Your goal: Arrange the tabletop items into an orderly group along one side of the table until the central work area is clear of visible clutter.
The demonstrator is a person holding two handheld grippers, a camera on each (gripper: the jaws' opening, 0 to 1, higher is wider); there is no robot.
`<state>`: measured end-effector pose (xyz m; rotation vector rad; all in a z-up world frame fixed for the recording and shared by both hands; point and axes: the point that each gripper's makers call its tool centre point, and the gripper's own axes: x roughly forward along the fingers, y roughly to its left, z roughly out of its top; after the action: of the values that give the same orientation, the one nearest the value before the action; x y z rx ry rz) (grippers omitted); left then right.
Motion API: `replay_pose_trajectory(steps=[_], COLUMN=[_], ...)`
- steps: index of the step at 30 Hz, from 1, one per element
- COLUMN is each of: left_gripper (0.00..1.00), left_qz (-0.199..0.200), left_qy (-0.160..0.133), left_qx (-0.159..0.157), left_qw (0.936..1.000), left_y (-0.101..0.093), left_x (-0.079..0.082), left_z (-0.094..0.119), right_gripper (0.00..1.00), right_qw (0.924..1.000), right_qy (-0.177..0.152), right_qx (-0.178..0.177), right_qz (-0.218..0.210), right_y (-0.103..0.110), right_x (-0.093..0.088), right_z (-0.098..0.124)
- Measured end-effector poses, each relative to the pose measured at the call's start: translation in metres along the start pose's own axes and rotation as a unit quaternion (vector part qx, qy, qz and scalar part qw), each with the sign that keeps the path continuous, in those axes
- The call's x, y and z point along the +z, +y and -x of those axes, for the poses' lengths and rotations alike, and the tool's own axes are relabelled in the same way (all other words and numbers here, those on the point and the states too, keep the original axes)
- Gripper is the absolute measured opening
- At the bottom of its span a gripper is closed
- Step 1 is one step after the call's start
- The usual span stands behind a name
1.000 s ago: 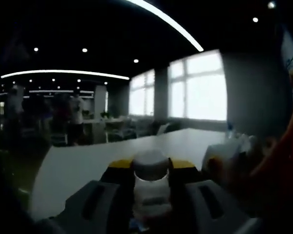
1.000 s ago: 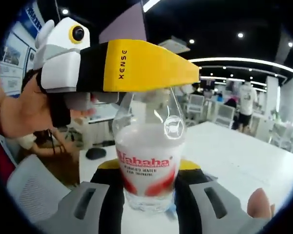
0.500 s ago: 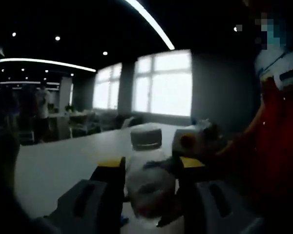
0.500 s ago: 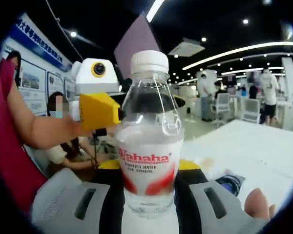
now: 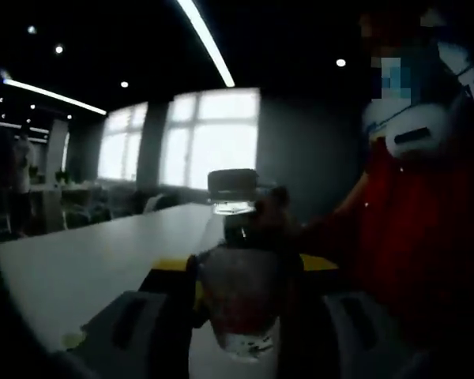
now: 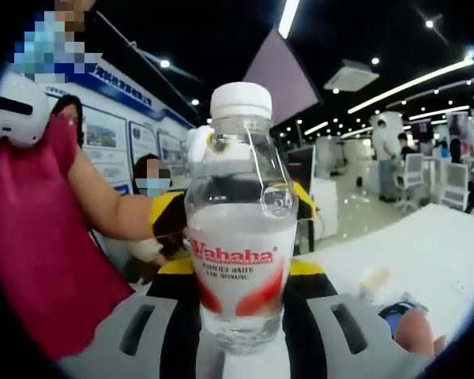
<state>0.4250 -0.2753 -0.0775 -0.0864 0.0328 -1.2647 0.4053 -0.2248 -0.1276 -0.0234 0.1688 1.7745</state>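
Observation:
A clear Wahaha water bottle [image 6: 241, 237] with a white cap and a red-and-white label stands upright between the jaws of my right gripper [image 6: 241, 272], which is shut on its lower body. Behind it, the left gripper's yellow fingers [image 6: 167, 221] reach in on either side of the bottle's shoulder. In the dim left gripper view the same bottle [image 5: 241, 300] sits between the spread jaws of my left gripper [image 5: 245, 268]. Whether those jaws touch it I cannot tell.
The white table [image 6: 434, 237] runs off to the right with a small blue item [image 6: 395, 309] and a pale scrap [image 6: 375, 280] on it. A person in a red sleeve [image 5: 426, 260] stands close. Another person [image 6: 150, 189] sits behind.
The left gripper has swung from beside the bottle to directly behind it, its jaws now flanking the bottle. The right gripper keeps its hold; both views have turned.

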Motion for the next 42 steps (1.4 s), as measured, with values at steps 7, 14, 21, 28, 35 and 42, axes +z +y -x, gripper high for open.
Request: replay_pose_trajectory(steps=[7, 14, 21, 28, 35, 42], left_gripper=[0.44, 0.40, 0.39, 0.38, 0.38, 0.38], left_qz=[-0.004, -0.004, 0.008, 0.015, 0.018, 0.015], left_qy=[0.004, 0.006, 0.007, 0.008, 0.008, 0.004], left_qx=[-0.017, -0.020, -0.012, 0.003, 0.021, 0.048], left_qw=[0.9998, 0.9998, 0.9999, 0.9998, 0.9996, 0.9987], left_y=[-0.009, -0.009, -0.006, -0.001, 0.007, 0.018], left_x=[-0.001, -0.002, -0.004, -0.005, -0.005, -0.005], left_z=[-0.007, -0.006, -0.007, -0.011, -0.016, -0.018], right_gripper=[0.38, 0.39, 0.40, 0.41, 0.42, 0.42], right_qw=[0.9997, 0.9993, 0.9991, 0.9991, 0.9993, 0.9993], right_qy=[0.015, 0.022, 0.026, 0.030, 0.034, 0.037], right_qx=[0.015, 0.028, 0.032, 0.031, 0.016, -0.005], right_qz=[0.010, 0.014, 0.009, 0.002, 0.003, 0.006], right_y=[0.007, 0.010, 0.008, 0.004, -0.005, -0.017], right_x=[-0.002, -0.003, -0.005, -0.006, -0.008, -0.009], right_z=[-0.003, -0.003, -0.002, 0.001, 0.005, 0.008])
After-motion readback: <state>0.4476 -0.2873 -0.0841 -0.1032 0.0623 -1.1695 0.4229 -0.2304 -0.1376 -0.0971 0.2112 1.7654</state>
